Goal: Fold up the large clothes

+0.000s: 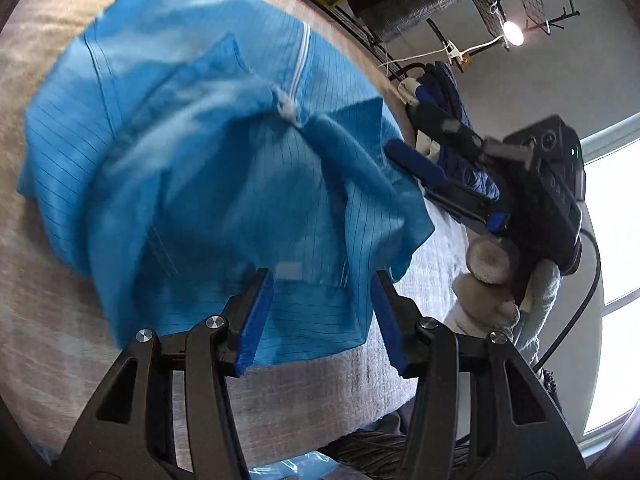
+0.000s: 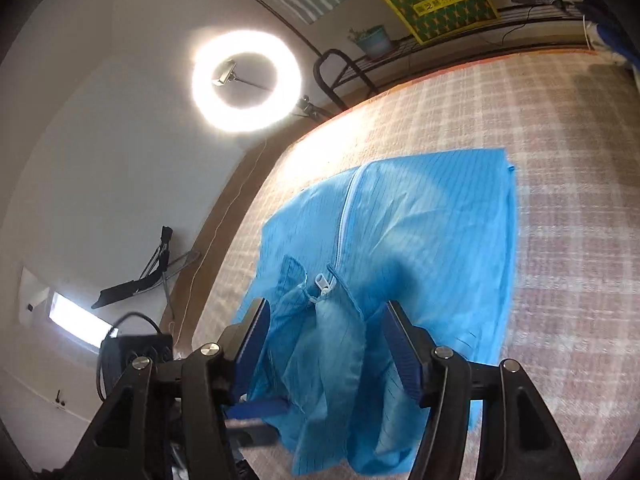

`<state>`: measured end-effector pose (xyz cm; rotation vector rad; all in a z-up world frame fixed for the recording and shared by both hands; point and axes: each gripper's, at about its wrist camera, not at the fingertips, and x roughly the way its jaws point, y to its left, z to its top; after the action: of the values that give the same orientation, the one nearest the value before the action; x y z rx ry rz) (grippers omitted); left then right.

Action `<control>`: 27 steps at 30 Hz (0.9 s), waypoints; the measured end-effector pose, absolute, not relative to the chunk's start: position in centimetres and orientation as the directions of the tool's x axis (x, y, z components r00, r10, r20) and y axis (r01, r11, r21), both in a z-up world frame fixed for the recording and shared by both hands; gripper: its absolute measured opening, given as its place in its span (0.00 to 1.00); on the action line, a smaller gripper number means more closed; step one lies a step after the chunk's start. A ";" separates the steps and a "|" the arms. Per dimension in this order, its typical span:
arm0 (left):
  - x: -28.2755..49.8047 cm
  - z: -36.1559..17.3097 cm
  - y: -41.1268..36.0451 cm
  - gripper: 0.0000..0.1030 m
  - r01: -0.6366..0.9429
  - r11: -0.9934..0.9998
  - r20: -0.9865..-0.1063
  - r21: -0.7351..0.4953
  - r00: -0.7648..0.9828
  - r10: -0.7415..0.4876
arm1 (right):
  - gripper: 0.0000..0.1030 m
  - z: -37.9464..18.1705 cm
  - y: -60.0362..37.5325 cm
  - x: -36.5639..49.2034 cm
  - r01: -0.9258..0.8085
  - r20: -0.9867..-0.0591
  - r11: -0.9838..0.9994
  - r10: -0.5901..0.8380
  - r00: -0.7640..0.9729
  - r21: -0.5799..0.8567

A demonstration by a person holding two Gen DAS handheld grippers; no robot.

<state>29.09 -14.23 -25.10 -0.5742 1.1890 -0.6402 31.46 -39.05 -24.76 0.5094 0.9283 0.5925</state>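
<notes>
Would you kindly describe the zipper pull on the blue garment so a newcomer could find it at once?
Start from the plaid bed cover, where the blue garment lies spread. A white zipper runs down its middle toward the camera. At the near end, where the fabric bunches into folds, sits the zipper pull, a small pale tab, the only non-blue piece there.

My left wrist camera: sits behind left gripper (image 1: 322,316), looks down along fingers, close over blue garment (image 1: 192,152) on checked cloth (image 1: 48,320); right gripper (image 1: 440,160) at frame's right edge. My right wrist camera: behind right gripper (image 2: 324,344), tilted down, equally near, ring light (image 2: 246,80) beyond. Both views share garment, zipper (image 2: 346,216), cloth, yellow poster (image 2: 440,0).
</notes>
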 end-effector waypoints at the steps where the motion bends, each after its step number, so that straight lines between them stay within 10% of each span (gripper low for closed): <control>1: 28.9 -25.3 -14.5 0.49 0.149 0.684 -0.645 -0.714 0.240 -0.725 | 0.53 -25.1 -38.8 31.7 -0.254 -0.590 0.733 0.665 0.458 0.630; 8: 28.9 -25.7 -16.0 0.49 0.167 0.676 -0.631 -0.718 0.254 -0.733 | 0.23 -26.1 -38.8 33.0 -0.261 -0.590 0.724 0.678 0.439 0.638; 12: 28.5 -25.0 -17.7 0.05 0.247 0.714 -0.654 -0.656 0.285 -0.700 | 0.02 -26.6 -38.9 33.3 -0.240 -0.606 0.741 0.657 0.448 0.627; 27: 26.5 -24.0 -18.2 0.00 0.347 0.731 -0.660 -0.588 0.317 -0.681 | 0.03 -25.7 -39.3 33.1 -0.182 -0.673 0.846 0.512 0.534 0.500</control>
<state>26.48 -18.24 -24.00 -0.3695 1.0456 -0.6974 33.07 -39.33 -25.73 0.3964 0.9209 0.4267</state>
